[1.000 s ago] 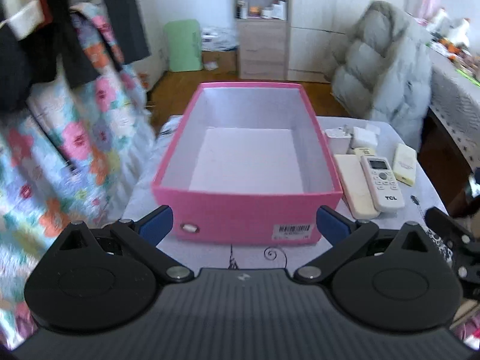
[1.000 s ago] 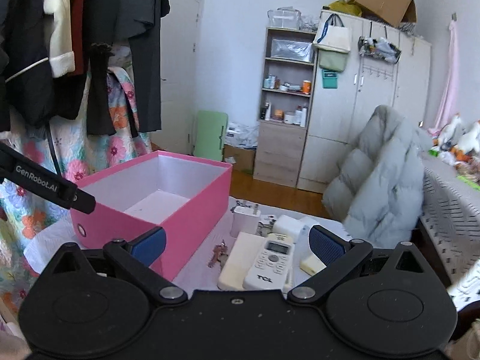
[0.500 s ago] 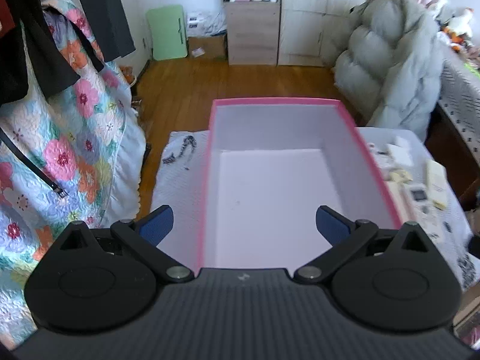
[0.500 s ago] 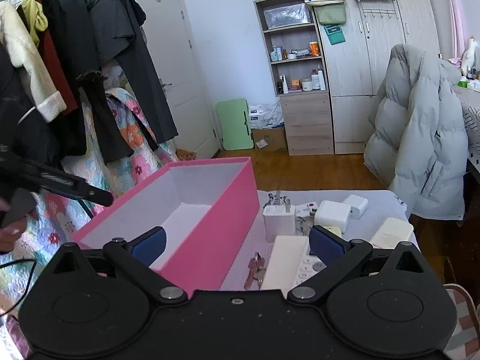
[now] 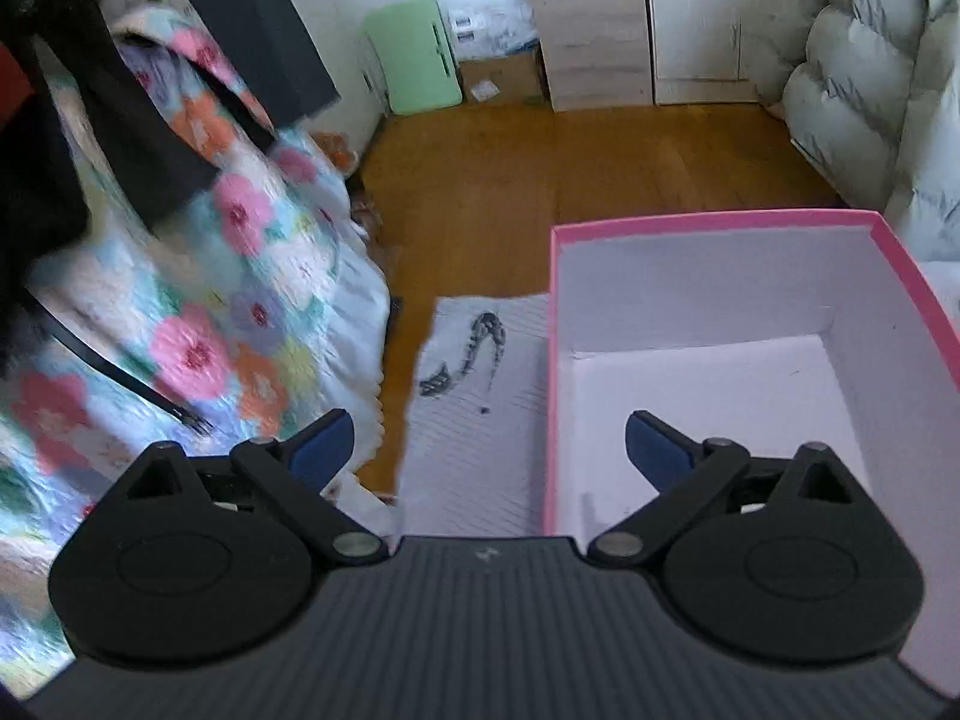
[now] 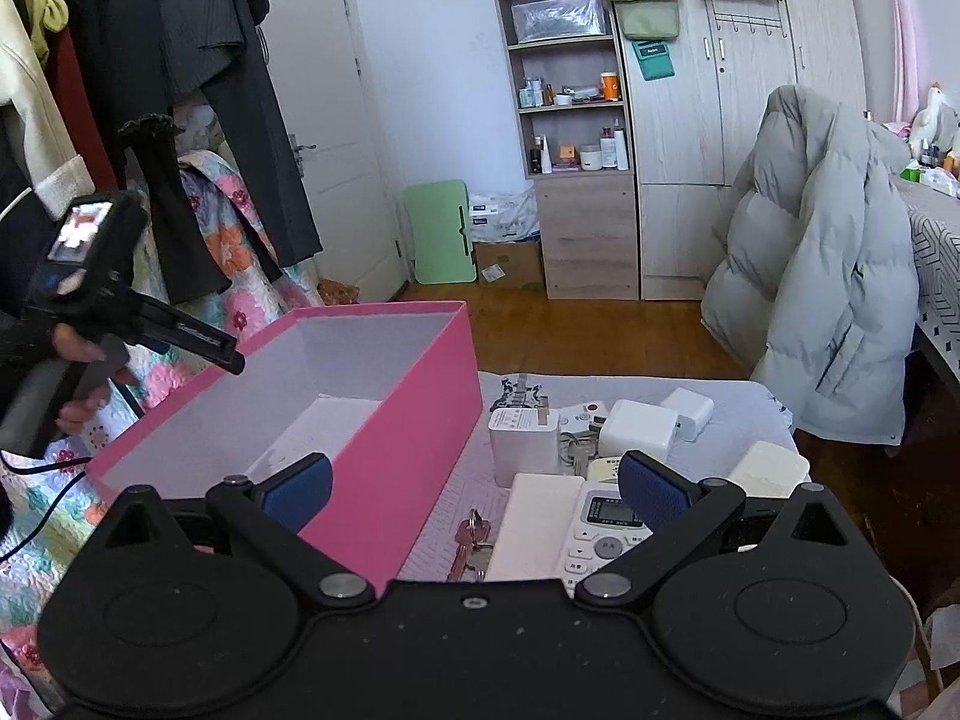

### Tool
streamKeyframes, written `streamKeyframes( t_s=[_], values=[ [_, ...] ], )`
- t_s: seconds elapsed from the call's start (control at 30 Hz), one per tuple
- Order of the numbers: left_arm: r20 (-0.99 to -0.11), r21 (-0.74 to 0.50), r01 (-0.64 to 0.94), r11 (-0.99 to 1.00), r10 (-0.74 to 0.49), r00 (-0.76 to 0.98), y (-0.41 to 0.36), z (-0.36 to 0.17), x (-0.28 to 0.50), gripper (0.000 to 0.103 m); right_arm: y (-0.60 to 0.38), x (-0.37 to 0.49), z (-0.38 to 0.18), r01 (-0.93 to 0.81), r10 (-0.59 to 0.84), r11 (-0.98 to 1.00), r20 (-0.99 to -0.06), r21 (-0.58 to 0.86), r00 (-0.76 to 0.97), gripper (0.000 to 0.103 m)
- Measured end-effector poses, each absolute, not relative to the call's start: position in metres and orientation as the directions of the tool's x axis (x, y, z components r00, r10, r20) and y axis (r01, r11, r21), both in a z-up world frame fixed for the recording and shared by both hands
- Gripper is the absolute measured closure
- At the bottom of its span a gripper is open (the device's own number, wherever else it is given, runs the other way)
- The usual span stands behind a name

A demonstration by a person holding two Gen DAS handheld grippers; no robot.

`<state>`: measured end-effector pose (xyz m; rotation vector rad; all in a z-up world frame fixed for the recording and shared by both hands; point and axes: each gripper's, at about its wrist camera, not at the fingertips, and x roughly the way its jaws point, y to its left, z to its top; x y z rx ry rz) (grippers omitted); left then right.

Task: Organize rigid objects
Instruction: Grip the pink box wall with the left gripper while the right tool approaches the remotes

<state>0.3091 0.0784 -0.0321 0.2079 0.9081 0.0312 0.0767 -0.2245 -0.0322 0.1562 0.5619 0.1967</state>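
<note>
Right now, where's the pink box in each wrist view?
Left wrist: pink box fills the right half, its left wall between the open fingers.
Right wrist: pink box sits left of centre, chargers to its right.
Shared landmark: green folded stool against the back wall.

Your right gripper (image 6: 474, 489) hangs with its jaws wide apart and nothing between them, above the near edge of the table (image 6: 744, 399). Under it lie keys (image 6: 471, 546) and a white remote (image 6: 603, 531), just beside the pink box (image 6: 414, 432). At far left, your left gripper (image 6: 198, 342) points over the box's rim.
</note>
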Motion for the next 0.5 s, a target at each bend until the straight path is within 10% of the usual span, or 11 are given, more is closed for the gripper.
streamKeyframes(
  t_s=[0.13, 0.2, 0.27, 0.3, 0.5],
  values=[
    [-0.815, 0.143, 0.061, 0.988, 0.082, 0.574, 0.083, -0.046, 0.323, 0.013, -0.227, 0.083, -0.036, -0.127, 0.222, 0.969, -0.52, 0.212, 0.825, 0.0],
    [-0.829, 0.152, 0.07, 0.986, 0.088, 0.552, 0.085, -0.054, 0.322, 0.035, -0.228, 0.087, -0.04, -0.113, 0.207, 0.973, -0.534, 0.204, 0.82, 0.0],
    [-0.856, 0.108, 0.071, 0.992, 0.056, 0.514, 0.091, -0.061, 0.318, 0.086, -0.23, 0.093, -0.045, -0.09, 0.183, 0.978, -0.569, 0.188, 0.802, 0.0],
    [-0.869, 0.051, 0.073, 0.996, 0.008, 0.495, 0.096, -0.064, 0.315, 0.094, -0.231, 0.096, -0.049, -0.082, 0.177, 0.98, -0.597, 0.183, 0.783, 0.0],
    [-0.863, -0.009, 0.053, 0.999, -0.035, 0.504, 0.103, -0.069, 0.304, 0.1, -0.237, 0.12, -0.07, -0.086, 0.167, 0.985, -0.689, 0.151, 0.705, 0.005]
  ],
)
